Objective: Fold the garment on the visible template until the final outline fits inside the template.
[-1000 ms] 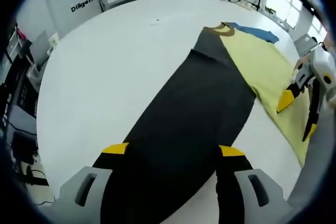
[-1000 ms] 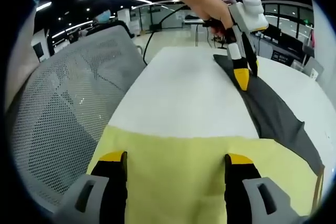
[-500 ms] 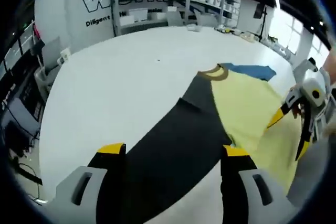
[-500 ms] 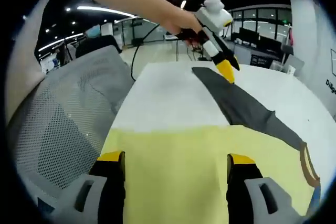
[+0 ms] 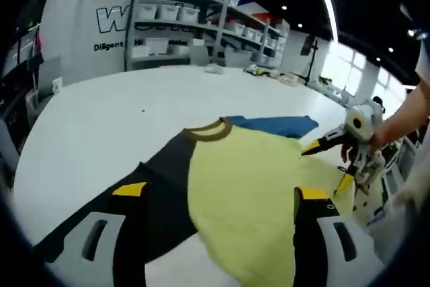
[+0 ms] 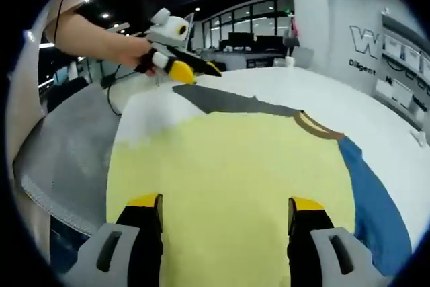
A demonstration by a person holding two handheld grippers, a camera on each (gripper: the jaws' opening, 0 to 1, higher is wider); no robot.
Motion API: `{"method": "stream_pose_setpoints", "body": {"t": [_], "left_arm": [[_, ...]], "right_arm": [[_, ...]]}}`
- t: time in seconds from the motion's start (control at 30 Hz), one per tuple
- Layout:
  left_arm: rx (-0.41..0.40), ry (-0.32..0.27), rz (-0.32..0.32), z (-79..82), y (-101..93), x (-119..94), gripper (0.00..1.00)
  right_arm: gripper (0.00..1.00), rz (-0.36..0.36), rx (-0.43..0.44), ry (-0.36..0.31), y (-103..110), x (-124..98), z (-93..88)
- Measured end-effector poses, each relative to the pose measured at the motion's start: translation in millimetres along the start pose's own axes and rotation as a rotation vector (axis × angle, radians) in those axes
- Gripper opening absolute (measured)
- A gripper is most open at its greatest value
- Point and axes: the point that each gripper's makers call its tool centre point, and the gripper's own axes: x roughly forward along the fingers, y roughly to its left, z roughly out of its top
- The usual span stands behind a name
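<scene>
Suddenly more yellow than black: the garment opened out

Over the last second the garment (image 5: pixel 248 193) went from a long dark strip, with yellow (image 6: pixel 228 173) showing only at one side, to a broad yellow panel lying flat on the white table (image 5: pixel 101 119); its black sleeve (image 5: pixel 161 173), brown collar (image 5: pixel 209 130) and blue sleeve (image 5: pixel 272 124) were all exposed. That looked like spreading or repositioning rather than a finished fold, and no template outline was apparent to me. The left gripper (image 5: pixel 215 196) and the right gripper (image 6: pixel 219 206) each had jaws set apart, straddling fabric; whether either pinched cloth I could not tell. A person's hand (image 6: pixel 138 50) held the left gripper low and nearly level over the far black edge
</scene>
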Motion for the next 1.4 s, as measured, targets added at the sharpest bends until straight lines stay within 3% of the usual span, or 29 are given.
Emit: {"method": "stream_pose_setpoints", "body": {"t": [0.1, 0.2, 0.33, 0.63, 0.73, 0.97, 1.2, 1.3, 1.4], "left_arm": [[-0.023, -0.008, -0.033, -6.9, -21.1, 5, 0.96], [0.007, 0.000, -0.069, -14.0, -38.6, 9, 0.99], [0.003, -0.001, -0.095, -15.1, -54.2, 11, 0.99], [0.001, -0.007, -0.127, -12.9, -73.1, 11, 0.98], [0.024, -0.002, -0.138, -15.7, -78.0, 10, 0.92], [0.017, 0.011, -0.146, -21.3, -82.4, 12, 0.89], [0.017, 0.023, -0.139, -23.6, -83.8, 13, 0.87], [0.015, 0.025, -0.136, -24.0, -83.5, 13, 0.87], [0.012, 0.028, -0.129, -25.0, -81.9, 13, 0.87]], "right_arm": [[0.72, -0.079, 0.057, -0.009, -27, -20, -10.4], [0.71, -0.162, 0.109, -0.023, -54, -38, -20.2], [0.69, -0.246, 0.167, -0.017, -83, -59, -37.3], [0.61, -0.487, 0.337, -0.012, -163, -123, -84.2], [0.59, -0.548, 0.371, -0.002, -184, -143, -98.4], [0.53, -0.683, 0.497, 0.037, -224, -179, -139.2], [0.38, -0.829, 0.658, 0.033, -255, -211, -172.2], [0.28, -0.886, 0.737, -0.004, -264, -220, -177.8], [0.21, -0.913, 0.750, 0.004, -269, -222, -183.1]]}}
